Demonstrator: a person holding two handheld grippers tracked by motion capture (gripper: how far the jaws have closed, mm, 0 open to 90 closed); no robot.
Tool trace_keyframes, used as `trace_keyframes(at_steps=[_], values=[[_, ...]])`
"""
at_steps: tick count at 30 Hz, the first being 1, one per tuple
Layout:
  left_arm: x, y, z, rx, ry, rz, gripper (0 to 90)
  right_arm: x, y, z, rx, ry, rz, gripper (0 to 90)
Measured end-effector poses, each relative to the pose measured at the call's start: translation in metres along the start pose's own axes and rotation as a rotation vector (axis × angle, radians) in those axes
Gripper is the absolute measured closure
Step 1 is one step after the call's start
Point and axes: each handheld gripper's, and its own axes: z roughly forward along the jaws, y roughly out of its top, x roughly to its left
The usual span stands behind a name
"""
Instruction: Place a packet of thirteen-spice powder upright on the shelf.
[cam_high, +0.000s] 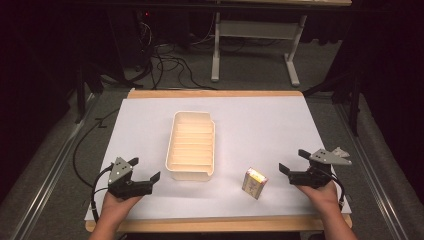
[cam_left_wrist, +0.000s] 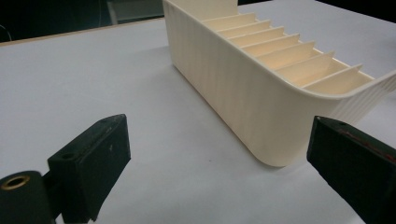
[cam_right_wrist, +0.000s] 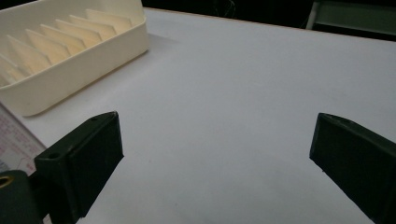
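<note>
R gripper (cam_high: 294, 162) sits at the near right of the table, jaws spread wide w/ nothing between them; in the right gripper view they frame bare white sheet, and a printed corner of the small box (cam_right_wrist: 14, 140) shows at the far left edge, beside one jaw. L gripper (cam_high: 146, 169) at the near left is likewise wide open and empty, pointed at the near end of the cream tray (cam_high: 192, 145); in the left gripper view the tray's rounded near corner (cam_left_wrist: 275, 135) lies between the jaws but farther off, not touching. The box (cam_high: 254, 183) lies flat on the white sheet (cam_high: 260, 125), just left of the R gripper and near the tray's near right corner, apart from it, turned at a slant to the table edge. Prob. the thing to pick: looks like thin card, so light, fairly stiff on its edges but crushable on the broad faces, and likely to skid on the smooth sheet if nudged. Best hold, I'd judge: across the two long narrow sides near the middle, w/ gentle squeeze. Tray looks like rigid ribbed plastic w/ thin cross dividers making slots; light enough to slide if bumped, so the L gripper could steady its rim or end wall.
</note>
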Motion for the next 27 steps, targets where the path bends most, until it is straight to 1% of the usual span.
trace_keyframes(at_steps=[2,3,4,5,7,8,11,13,15,20,23,24,27], values=[[-0.001,-0.003,0.004,0.017,-0.005,0.002,6.7,0.003,0.000,-0.003,-0.004,0.002,-0.010,2.9],[-0.001,-0.005,0.005,0.026,-0.005,0.012,6.8,0.004,0.001,-0.004,-0.009,0.005,-0.012,2.9],[-0.002,-0.006,0.005,0.030,-0.008,0.013,6.8,0.005,0.002,-0.005,-0.017,0.007,-0.015,2.9],[-0.002,-0.006,0.005,0.030,-0.008,0.013,6.8,0.007,0.003,-0.006,-0.024,0.009,-0.022,2.9],[-0.004,-0.008,0.003,0.045,-0.014,0.033,6.8,0.008,0.007,-0.006,-0.035,0.015,-0.034,2.7],[-0.004,-0.009,0.002,0.047,-0.018,0.032,6.8,0.009,0.008,-0.006,-0.041,0.024,-0.035,2.7],[-0.004,-0.008,0.000,0.047,-0.020,0.038,6.8,0.012,0.011,-0.006,-0.047,0.034,-0.039,2.7],[-0.004,-0.008,-0.001,0.044,-0.018,0.035,7.0,0.017,0.016,-0.006,-0.054,0.050,-0.046,2.7],[-0.003,-0.010,-0.001,0.051,-0.014,0.039,7.0,0.020,0.019,-0.006,-0.067,0.063,-0.052,2.8],[-0.004,-0.010,0.000,0.049,-0.014,0.037,7.1,0.027,0.025,-0.007,-0.080,0.080,-0.072,1.8],[-0.003,-0.010,0.000,0.050,-0.014,0.038,7.1,0.028,0.027,-0.008,-0.089,0.087,-0.070,1.2],[-0.004,-0.010,0.000,0.052,-0.015,0.039,7.1,0.030,0.029,-0.010,-0.100,0.098,-0.065,1.2],[-0.004,-0.011,0.000,0.052,-0.016,0.035,7.1,0.032,0.032,-0.012,-0.113,0.107,-0.064,1.2]])
